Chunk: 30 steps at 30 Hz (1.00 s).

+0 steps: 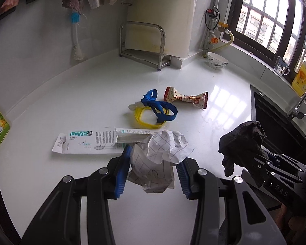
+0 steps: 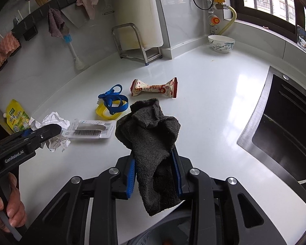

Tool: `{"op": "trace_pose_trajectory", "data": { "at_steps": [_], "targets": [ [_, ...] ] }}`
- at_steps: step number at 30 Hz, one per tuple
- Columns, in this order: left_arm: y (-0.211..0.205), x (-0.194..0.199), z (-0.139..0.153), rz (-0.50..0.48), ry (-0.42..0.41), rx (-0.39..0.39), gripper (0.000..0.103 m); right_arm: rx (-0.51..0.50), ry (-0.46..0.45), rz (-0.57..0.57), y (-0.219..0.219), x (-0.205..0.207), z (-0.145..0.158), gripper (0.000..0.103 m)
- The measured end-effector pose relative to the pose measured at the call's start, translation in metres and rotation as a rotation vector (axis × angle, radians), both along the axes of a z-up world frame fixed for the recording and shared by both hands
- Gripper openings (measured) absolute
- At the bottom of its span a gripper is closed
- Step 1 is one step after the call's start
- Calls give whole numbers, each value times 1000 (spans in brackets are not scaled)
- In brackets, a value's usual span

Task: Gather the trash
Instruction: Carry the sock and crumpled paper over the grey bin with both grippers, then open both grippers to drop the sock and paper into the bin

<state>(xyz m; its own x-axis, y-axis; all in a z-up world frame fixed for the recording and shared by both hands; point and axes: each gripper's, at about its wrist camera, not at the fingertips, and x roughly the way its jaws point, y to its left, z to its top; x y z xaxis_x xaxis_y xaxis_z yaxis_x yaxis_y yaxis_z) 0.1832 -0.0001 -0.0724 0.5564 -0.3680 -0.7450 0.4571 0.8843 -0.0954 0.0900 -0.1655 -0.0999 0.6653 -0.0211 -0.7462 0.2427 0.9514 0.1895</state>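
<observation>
Left gripper [image 1: 153, 163] clamps a crumpled white grid-lined paper [image 1: 163, 149]; right gripper [image 2: 155, 169] clamps a dark grey terry cloth [image 2: 151, 143]. At 12 o'clock beyond it, on the white countertop [image 2: 214, 102], lies a red-and-cream snack wrapper [image 2: 154, 88].

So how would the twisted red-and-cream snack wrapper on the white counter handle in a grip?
The snack wrapper looks empty and pinched, so probably very light. Its glossy film may slip on the smooth counter and crumple between pads.
</observation>
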Motion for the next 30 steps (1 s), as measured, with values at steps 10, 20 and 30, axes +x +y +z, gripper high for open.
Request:
{"op": "trace_pose_trajectory", "data": {
  "at_steps": [10,20,30],
  "targets": [
    [-27,-93,-1,-3,25,4,42,9,67,74,-15,-79,-3,29],
    [-59,-171,-24,-4,88,32,42,17,131,125,-37,-149,-23,29],
    [-76,-208,-56,24,168,55,42,47,205,159,-53,-179,-51,29]
  ]
}}
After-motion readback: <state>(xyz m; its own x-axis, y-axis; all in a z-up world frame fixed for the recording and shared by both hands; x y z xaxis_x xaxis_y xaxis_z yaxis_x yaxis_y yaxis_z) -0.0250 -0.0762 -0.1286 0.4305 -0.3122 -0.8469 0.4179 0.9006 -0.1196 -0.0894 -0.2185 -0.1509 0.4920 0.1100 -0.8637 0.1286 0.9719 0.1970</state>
